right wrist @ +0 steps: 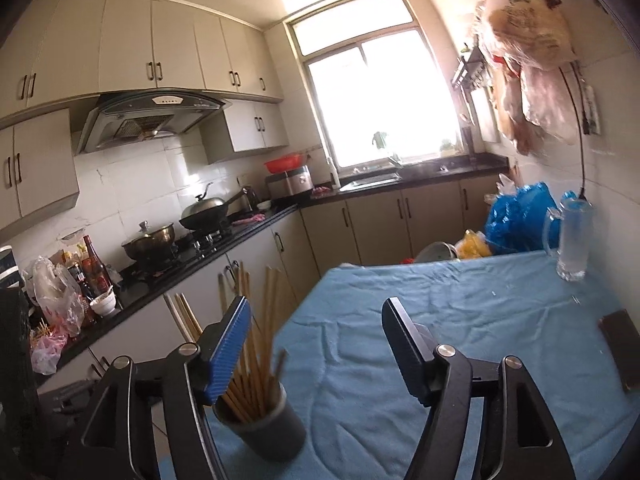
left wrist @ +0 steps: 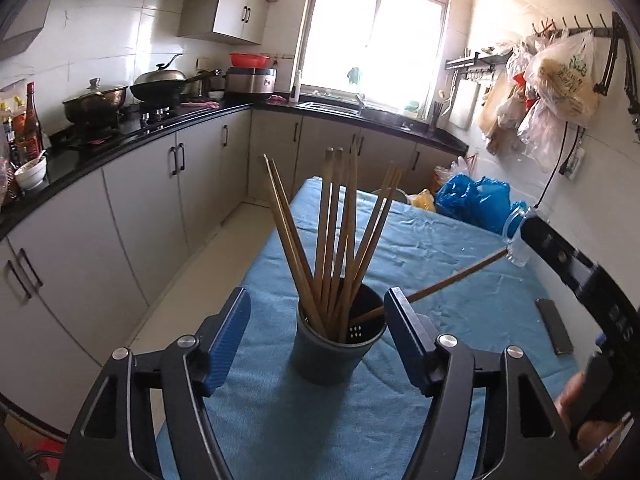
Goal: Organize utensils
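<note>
Utensil holder (left wrist: 334,344): one, dark grey, round, upright on the blue cloth (left wrist: 440,240) that covers the counter, near its front left corner. In the right wrist view the same holder (right wrist: 266,428) sits low and left, partly behind the right claw's left finger.

Chopsticks (left wrist: 332,240): wooden, standing in the holder and fanned outward; about ten can be made out, the exact count unclear where they overlap. One more chopstick (left wrist: 452,280) leans far to the right, its lower end in the holder, its shaft passing behind the left claw's right finger.

Left claw (left wrist: 318,336): released, jaws wide, one blue pad on each side of the holder, neither touching it; angled down toward the holder.

Right claw (right wrist: 316,344): released, jaws wide, nothing between them but bare cloth; pointing across the counter toward the window. Its black body (left wrist: 580,280) enters the left wrist view from the right, with part of a hand (left wrist: 576,400) on it.

Other items on the counter: one clear glass mug (right wrist: 572,240) at the far right; one dark flat phone-like slab (left wrist: 554,326) on the right side.

Beyond the far edge: blue plastic bag (right wrist: 520,216), a yellow item beside it.

Kitchen worktop at left: one lidded pot (left wrist: 94,102), one lidded wok (left wrist: 160,84), one rice cooker (left wrist: 250,80) with a red basin on top, bottles and a white bowl.

Right wall: plastic bags (left wrist: 560,76) hanging from a hook rail.
</note>
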`<act>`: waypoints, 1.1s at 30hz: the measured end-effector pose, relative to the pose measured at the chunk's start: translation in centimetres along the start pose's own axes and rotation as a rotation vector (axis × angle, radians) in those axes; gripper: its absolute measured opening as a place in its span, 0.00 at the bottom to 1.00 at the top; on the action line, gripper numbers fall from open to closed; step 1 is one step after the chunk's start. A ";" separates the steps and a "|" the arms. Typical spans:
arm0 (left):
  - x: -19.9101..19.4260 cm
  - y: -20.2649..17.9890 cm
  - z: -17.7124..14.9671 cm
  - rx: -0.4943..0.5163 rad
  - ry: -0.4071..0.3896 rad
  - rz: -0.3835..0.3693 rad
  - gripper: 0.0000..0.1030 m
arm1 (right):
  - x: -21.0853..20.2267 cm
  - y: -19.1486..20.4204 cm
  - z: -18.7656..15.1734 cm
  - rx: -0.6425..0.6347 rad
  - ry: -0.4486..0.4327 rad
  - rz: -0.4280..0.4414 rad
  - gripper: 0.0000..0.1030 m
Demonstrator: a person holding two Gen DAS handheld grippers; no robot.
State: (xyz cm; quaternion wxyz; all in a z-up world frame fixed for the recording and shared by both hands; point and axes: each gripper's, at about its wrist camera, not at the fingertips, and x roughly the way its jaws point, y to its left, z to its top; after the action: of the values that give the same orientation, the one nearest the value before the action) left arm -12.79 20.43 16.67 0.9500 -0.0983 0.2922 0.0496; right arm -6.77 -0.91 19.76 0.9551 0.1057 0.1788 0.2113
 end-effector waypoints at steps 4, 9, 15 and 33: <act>0.2 -0.4 -0.6 0.016 0.016 0.019 0.66 | -0.4 -0.5 -1.8 -0.015 0.062 0.035 0.71; 0.2 -0.8 -1.4 0.038 0.022 0.041 0.67 | 0.8 0.5 -3.5 -0.090 0.167 0.107 0.39; -0.1 -0.9 -1.9 0.050 0.018 0.060 0.68 | 4.4 0.6 -2.8 -0.114 0.230 0.141 0.33; -5.0 -1.4 -3.8 0.127 -0.360 0.238 1.00 | 0.7 -1.0 -2.2 -0.036 0.099 0.040 0.70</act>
State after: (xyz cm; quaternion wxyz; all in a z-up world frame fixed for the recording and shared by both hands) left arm -18.82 18.10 16.67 0.9785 0.0072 0.1299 0.1598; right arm -6.68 -1.21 17.30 0.9425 0.0815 0.2197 0.2383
